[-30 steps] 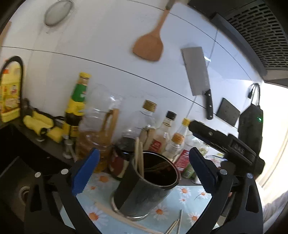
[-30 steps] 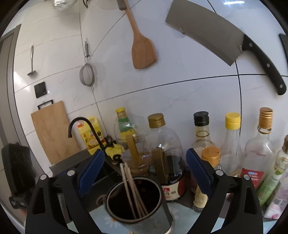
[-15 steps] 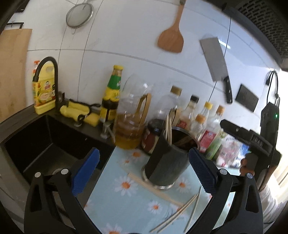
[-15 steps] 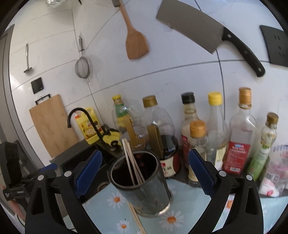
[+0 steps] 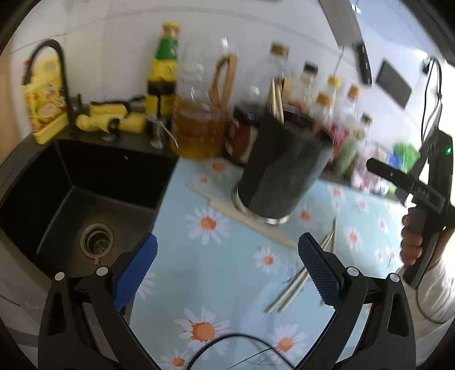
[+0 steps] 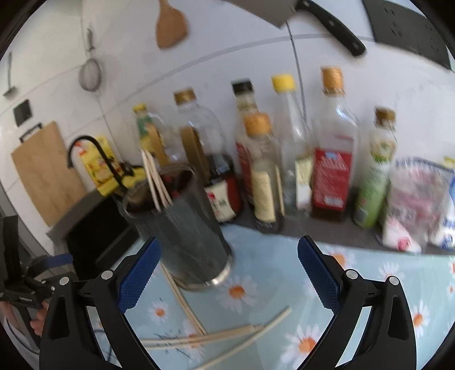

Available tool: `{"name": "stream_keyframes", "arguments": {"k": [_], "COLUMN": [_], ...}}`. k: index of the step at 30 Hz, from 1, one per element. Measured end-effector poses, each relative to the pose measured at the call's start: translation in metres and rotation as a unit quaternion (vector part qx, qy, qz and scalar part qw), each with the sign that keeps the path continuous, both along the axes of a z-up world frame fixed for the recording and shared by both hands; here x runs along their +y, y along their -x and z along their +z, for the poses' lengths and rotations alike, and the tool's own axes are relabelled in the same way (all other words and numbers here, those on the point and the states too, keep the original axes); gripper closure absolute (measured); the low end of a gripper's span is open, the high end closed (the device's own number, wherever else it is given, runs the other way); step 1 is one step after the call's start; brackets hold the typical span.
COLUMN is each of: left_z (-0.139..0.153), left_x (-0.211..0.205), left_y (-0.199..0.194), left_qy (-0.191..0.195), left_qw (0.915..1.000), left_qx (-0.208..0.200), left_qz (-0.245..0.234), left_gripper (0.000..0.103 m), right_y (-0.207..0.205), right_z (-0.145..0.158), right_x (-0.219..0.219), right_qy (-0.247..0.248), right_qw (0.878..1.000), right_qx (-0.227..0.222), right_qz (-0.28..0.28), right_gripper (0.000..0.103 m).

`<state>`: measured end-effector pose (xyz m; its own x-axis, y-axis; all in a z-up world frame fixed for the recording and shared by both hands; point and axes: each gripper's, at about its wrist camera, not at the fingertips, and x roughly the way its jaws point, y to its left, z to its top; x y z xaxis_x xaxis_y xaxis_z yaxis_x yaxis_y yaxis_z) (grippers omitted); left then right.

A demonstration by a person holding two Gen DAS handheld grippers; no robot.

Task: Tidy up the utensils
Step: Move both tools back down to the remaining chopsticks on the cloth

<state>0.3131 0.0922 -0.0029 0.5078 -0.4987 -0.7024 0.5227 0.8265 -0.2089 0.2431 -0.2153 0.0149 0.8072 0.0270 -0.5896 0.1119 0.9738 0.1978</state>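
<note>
While the left wrist view is blurring at its edges, the left gripper [image 5: 226, 264] is hanging with its blue-padded jaws spread wide and nothing between them, above a pale blue daisy-print mat [image 5: 227, 287]. Ahead of it a dark cylindrical utensil holder [image 5: 280, 168] is standing on the mat with a few wooden chopsticks [image 5: 276, 96] sticking up out of it. More loose chopsticks [image 5: 298, 281] are lying flat on the mat near the right finger, and another pair [image 5: 241, 216] is lying against the holder's base on its left side. A black sink [image 5: 71, 199] is sitting to the left of the mat, with a black faucet [image 5: 58, 65] behind it. An oil jug [image 5: 199, 125] and a row of sauce bottles are lining the wall. At the right edge a hand [image 5: 412, 242] is gripping the other tool.

In the right wrist view the right gripper [image 6: 229, 270] is likewise standing released and empty, jaws apart over the daisy-print mat [image 6: 284, 273]. The utensil holder [image 6: 182, 230] is sitting just beyond the left finger, chopsticks [image 6: 155, 179] leaning inside it. Loose chopsticks [image 6: 227, 335] are lying crossed on the mat between the fingers. Behind, bottles [image 6: 332, 148] are standing in a row, a wooden spatula [image 6: 170, 25] and a cleaver [image 6: 330, 22] are hanging on the tiled wall, and a cutting board [image 6: 42, 170] is leaning at the left.
</note>
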Motion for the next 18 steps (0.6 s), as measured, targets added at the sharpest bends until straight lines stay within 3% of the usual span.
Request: {"name": "stream_keyframes", "arguments": {"k": [5, 12, 15, 18], "left_z": [-0.025, -0.042, -0.048, -0.057], "left_x": [-0.011, -0.035, -0.050, -0.064], "left_y": [-0.024, -0.064, -0.083, -0.102], "left_qy": [-0.020, -0.060, -0.098, -0.129], "left_qw": [0.9982, 0.9881, 0.9756, 0.9554], "left_qx": [0.030, 0.021, 0.006, 0.012], "left_qz": [-0.048, -0.140, -0.196, -0.266], "left_gripper": [0.006, 0.006, 0.006, 0.006], "right_y": [0.007, 0.016, 0.020, 0.024], "right_z": [-0.029, -0.065, -0.081, -0.096], "right_x": [0.000, 0.001, 0.003, 0.006], "right_qy": [0.009, 0.011, 0.010, 0.016], "right_qw": [0.998, 0.993, 0.989, 0.985], "right_qx": [0.044, 0.095, 0.120, 0.143], "right_qz": [-0.032, -0.072, -0.085, -0.096], "right_gripper": [0.010, 0.010, 0.010, 0.010]}}
